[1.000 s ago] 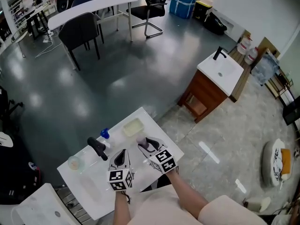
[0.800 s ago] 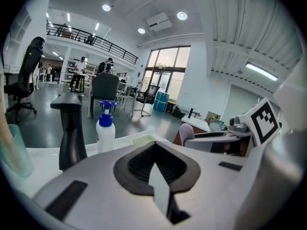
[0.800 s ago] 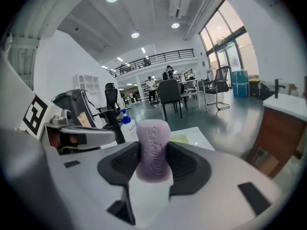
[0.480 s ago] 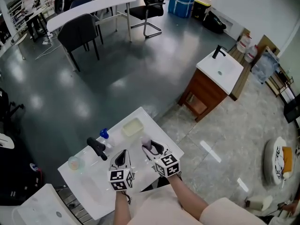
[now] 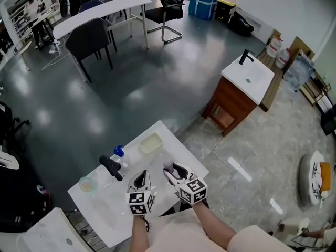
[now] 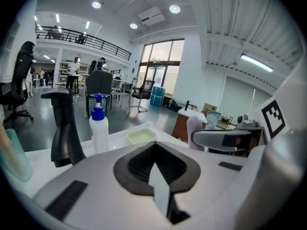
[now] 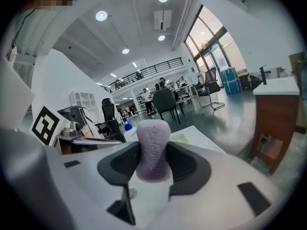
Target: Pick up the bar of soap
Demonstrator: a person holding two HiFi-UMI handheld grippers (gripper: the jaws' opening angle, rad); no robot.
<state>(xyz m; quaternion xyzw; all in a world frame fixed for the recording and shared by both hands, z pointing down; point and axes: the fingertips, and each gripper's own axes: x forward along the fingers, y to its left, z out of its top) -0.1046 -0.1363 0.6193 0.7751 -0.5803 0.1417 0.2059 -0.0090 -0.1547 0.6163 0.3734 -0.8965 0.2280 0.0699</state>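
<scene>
Right gripper [image 5: 176,170] clamping purple soap bar [image 7: 153,147] by long edges, bar standing upright between pads, over white table [image 5: 105,214]. Probably light, stiff, slick; mid-body hold suiting it. Left gripper [image 6: 156,162] pinched closed, carrying nothing.

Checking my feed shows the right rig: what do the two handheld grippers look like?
Both the left gripper and right gripper have pale grey bodies, black ribbed pads and a white cube with black square markers. No cables show. The person wears pale pink clothing.
</scene>
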